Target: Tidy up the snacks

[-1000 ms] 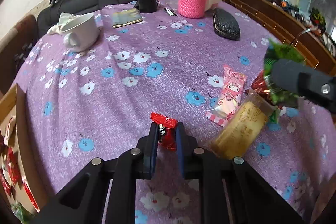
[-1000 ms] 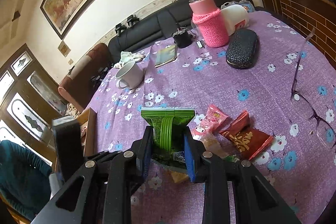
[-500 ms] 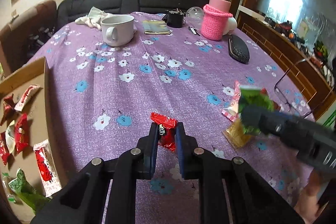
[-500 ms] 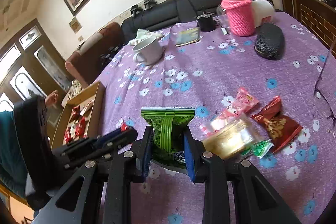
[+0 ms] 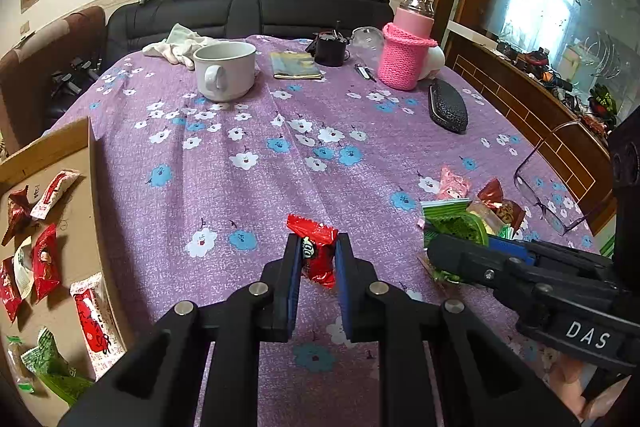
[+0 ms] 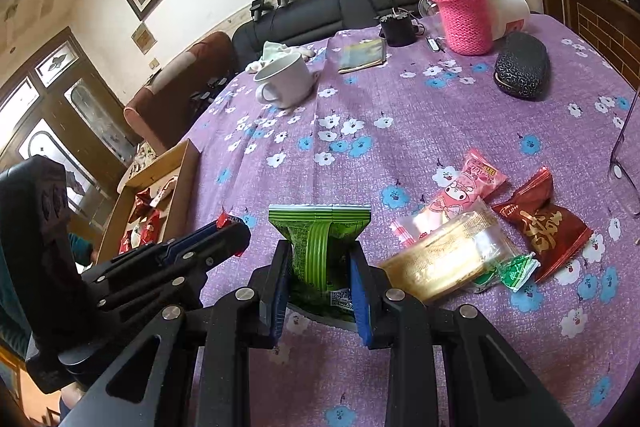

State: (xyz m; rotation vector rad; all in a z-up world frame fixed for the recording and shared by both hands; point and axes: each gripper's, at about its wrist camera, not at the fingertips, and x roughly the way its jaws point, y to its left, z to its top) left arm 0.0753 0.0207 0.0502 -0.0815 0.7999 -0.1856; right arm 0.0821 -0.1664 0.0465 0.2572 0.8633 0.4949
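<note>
Left wrist view: left tool pinches one red candy; right tool pinches one green packet.

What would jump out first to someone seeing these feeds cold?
Each gripper holds a snack: the left gripper pinches a red packet, the right gripper a green packet, both above the purple flowered tablecloth. A cardboard box of sorted snacks sits at the left edge.
</note>
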